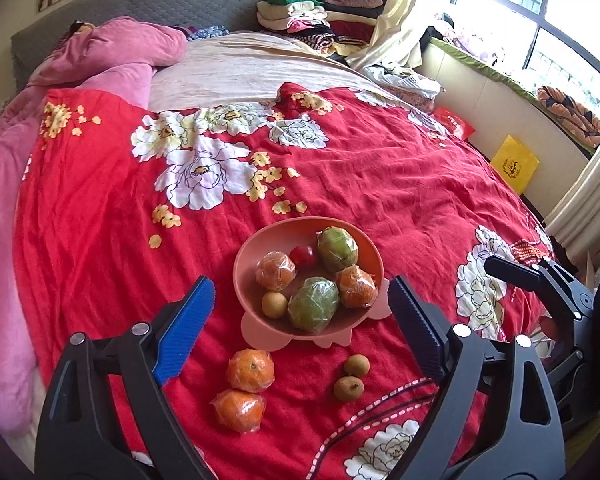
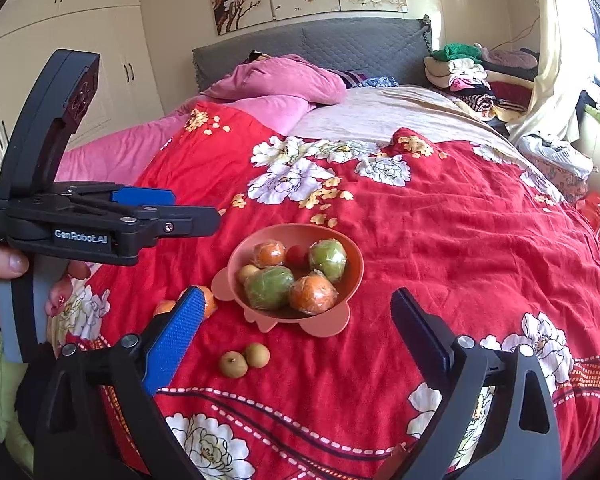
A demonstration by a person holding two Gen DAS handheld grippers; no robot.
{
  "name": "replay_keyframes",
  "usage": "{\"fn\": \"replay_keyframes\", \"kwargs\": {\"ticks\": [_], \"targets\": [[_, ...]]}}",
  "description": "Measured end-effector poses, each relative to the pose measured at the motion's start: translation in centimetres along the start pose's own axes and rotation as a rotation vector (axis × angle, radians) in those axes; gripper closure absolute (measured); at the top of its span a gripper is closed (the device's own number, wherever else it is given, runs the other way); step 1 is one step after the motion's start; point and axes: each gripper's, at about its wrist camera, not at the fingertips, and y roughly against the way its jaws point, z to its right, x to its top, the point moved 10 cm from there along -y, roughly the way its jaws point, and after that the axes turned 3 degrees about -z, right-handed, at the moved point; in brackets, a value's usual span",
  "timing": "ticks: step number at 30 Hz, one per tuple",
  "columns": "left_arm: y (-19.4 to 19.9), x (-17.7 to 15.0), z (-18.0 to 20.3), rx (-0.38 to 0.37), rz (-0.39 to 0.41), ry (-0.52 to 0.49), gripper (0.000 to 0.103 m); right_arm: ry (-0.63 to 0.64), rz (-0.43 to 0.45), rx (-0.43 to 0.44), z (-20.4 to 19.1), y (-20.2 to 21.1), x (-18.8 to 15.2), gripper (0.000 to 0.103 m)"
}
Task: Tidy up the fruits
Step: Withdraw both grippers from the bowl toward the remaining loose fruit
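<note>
A pink bowl (image 1: 260, 256) sits on the red floral bedspread (image 1: 380, 184) and holds two wrapped oranges, two wrapped green fruits, a red fruit and a small brown fruit. In front of it lie two oranges (image 1: 251, 370) and two small brown fruits (image 1: 348, 388). My left gripper (image 1: 300, 320) is open and empty, hovering just in front of the bowl. My right gripper (image 2: 296, 340) is open and empty, above the brown fruits (image 2: 233, 364) and near the bowl (image 2: 240, 264). The left gripper also shows at the left of the right wrist view.
A pink quilt (image 1: 112, 56) and grey headboard (image 1: 180, 0) lie at the far end. Folded clothes (image 1: 300, 16) are piled at the far right. A window ledge (image 1: 500, 80), a yellow bag (image 1: 514, 164) and a red bag (image 1: 456, 122) stand right of the bed.
</note>
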Motion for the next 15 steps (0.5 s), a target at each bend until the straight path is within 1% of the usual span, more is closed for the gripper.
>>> {"fn": "replay_keyframes", "kwargs": {"ticks": [6, 15], "targets": [[0.8, -1.1, -0.5, 0.006, 0.011, 0.019, 0.014, 0.009, 0.002, 0.000, -0.9, 0.5, -0.4, 0.008], [1.8, -3.1, -2.0, 0.018, 0.019, 0.059, 0.012, 0.019, -0.001, 0.001, -1.7, 1.2, -0.9, 0.008]]}}
